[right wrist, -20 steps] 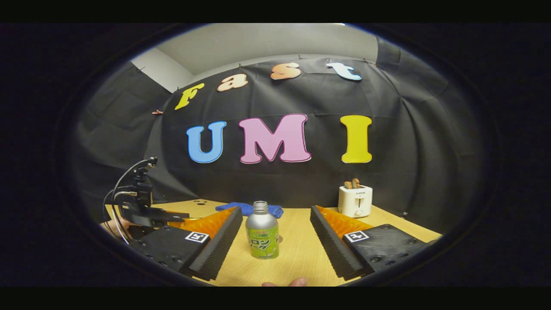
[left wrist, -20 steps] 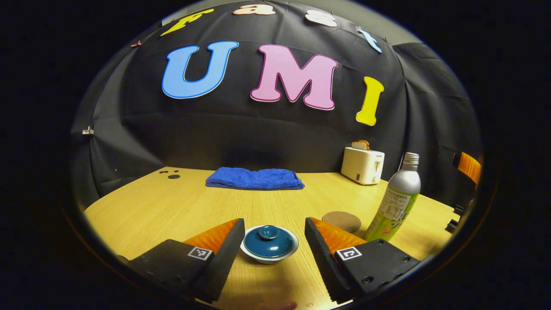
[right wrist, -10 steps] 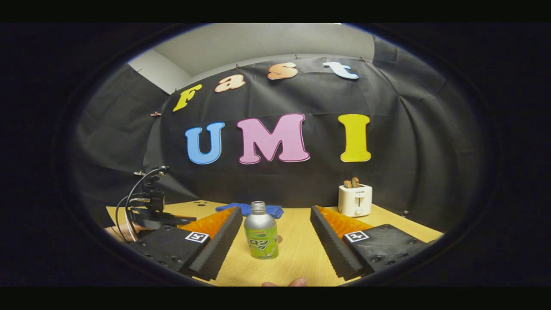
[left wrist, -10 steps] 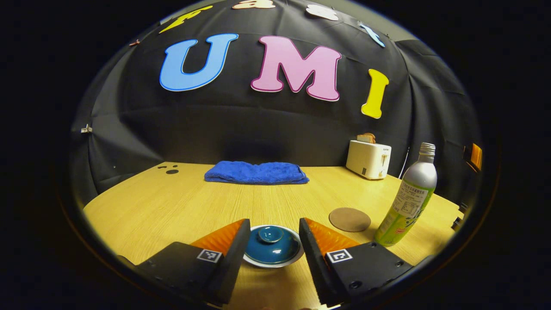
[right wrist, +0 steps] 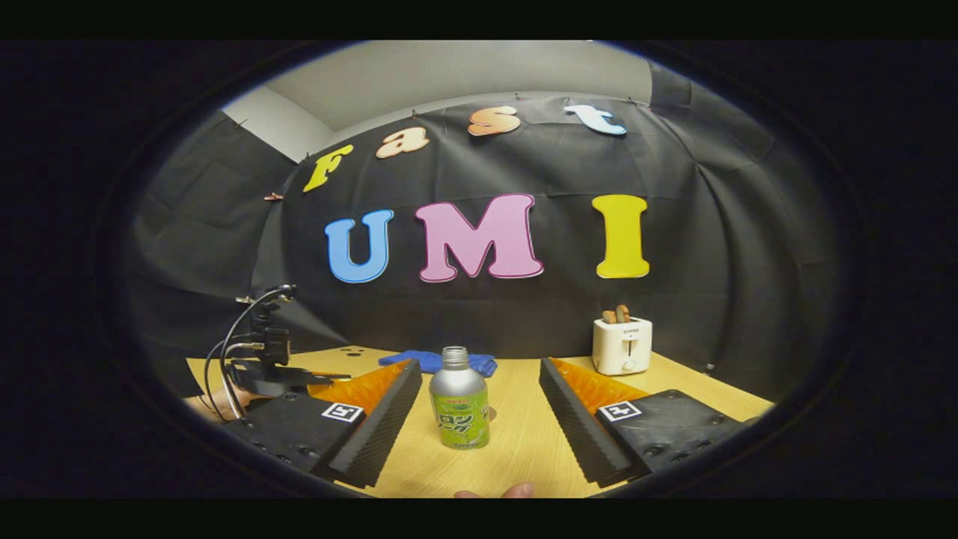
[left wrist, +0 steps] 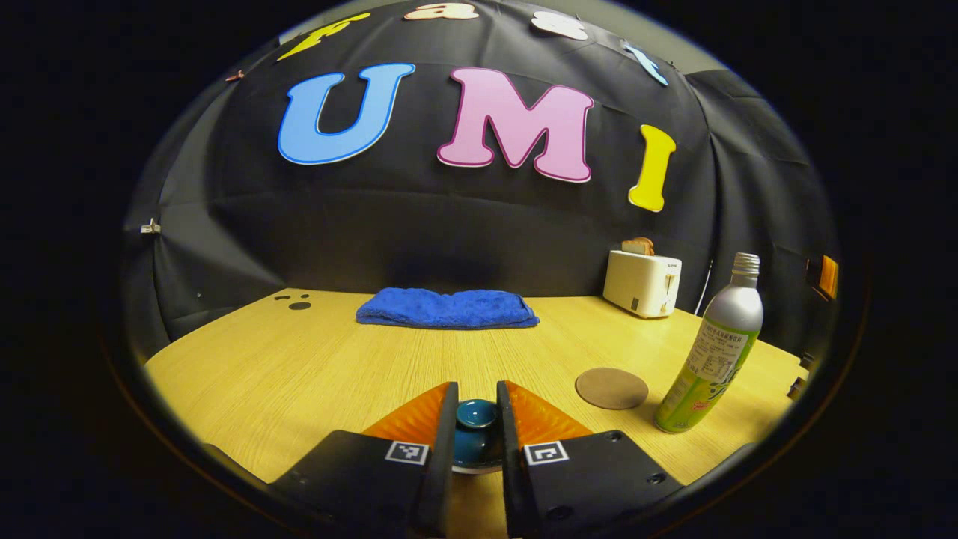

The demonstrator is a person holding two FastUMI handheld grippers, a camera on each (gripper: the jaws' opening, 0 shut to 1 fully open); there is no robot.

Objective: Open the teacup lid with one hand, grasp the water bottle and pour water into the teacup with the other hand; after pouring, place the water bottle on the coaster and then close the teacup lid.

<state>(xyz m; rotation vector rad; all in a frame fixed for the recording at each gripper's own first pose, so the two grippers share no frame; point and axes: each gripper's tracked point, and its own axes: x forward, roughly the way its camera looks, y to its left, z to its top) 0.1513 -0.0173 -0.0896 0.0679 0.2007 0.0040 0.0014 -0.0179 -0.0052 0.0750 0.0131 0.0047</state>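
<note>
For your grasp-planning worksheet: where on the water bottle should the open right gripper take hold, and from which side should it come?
Grip the bottle around its round body, below the narrow neck, coming in level from the front. It stands upright on the table, centred between the right gripper's open fingers, so closing would probably pinch its two sides squarely.

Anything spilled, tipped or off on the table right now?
Nothing stands out. The water bottle stands upright with no cap on, no spill around it. The coaster lies flat and bare. The lid sits on the teacup, its knob between the left gripper fingers. The blue towel is folded, the toaster upright.
</note>
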